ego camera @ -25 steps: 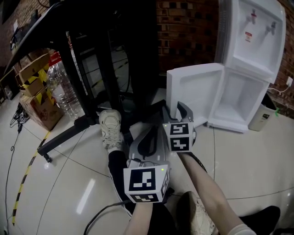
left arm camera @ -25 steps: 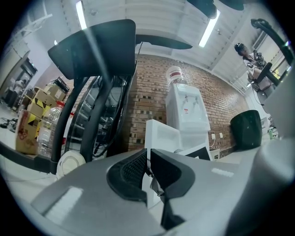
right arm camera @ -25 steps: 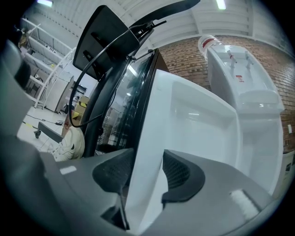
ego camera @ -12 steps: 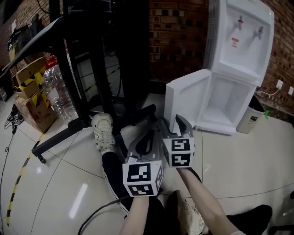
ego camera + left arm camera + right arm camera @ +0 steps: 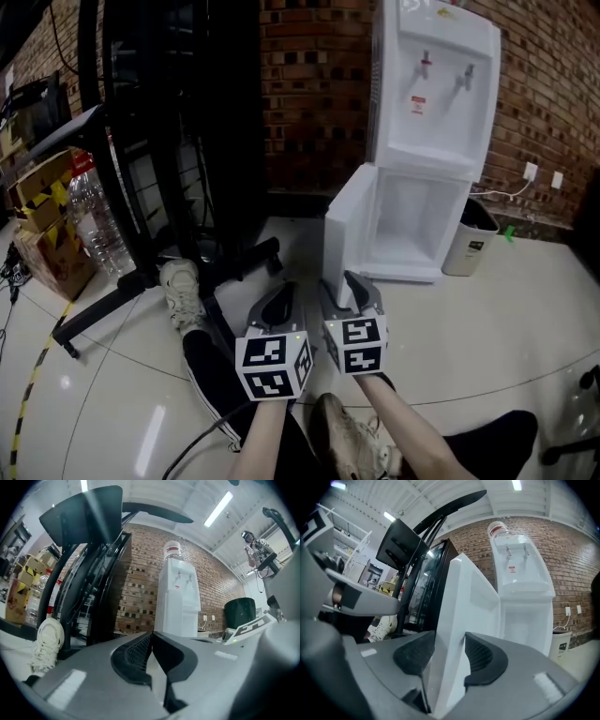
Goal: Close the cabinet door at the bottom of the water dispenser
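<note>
right gripper point(image 5: 345, 289) jaws spread | cabinet door point(image 5: 349, 223) edge between them | left gripper point(image 5: 278, 302) jaws together

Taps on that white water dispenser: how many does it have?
2. One tap sits left on the upper front of the water dispenser, the other tap to its right. None look hidden.

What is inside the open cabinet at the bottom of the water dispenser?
Only bare white walls and floor show inside the cabinet; nothing visible is stored there. In the right gripper view, the open door covers the cabinet's left part.
</note>
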The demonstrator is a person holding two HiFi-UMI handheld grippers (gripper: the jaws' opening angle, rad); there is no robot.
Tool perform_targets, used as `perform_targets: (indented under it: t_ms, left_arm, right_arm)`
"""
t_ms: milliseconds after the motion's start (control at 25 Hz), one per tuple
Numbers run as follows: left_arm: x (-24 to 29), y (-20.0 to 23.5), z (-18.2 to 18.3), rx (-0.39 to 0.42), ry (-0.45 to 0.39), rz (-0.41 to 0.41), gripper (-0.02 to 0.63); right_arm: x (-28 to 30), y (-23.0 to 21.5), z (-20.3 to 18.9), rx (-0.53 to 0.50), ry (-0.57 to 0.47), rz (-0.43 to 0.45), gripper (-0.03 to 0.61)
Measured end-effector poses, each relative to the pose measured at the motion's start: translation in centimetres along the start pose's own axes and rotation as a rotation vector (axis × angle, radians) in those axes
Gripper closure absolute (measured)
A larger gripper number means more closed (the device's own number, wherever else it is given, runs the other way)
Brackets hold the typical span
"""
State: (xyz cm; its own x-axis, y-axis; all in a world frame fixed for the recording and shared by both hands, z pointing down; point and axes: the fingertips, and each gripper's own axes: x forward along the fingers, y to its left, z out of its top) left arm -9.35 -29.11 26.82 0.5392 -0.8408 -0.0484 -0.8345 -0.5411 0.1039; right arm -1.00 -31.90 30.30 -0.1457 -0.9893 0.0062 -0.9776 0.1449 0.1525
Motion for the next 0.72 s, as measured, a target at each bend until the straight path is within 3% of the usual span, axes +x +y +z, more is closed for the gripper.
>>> perform_targets:
  t_ms: [400, 720]
  left_arm:
    - [1.5, -7.7, -2.7, 0.003, 0.098, -0.085, 0.597]
    - [3.4, -12.6, -2.4, 0.045, 0.079, -0.153, 0.597]
  right_arm:
    - [-5.3, -5.0, -0.8, 0.022, 0.017, -0.107, 0.402]
    - [-8.5, -10.3, -1.7, 0.067, 0.038, -0.203, 0.411]
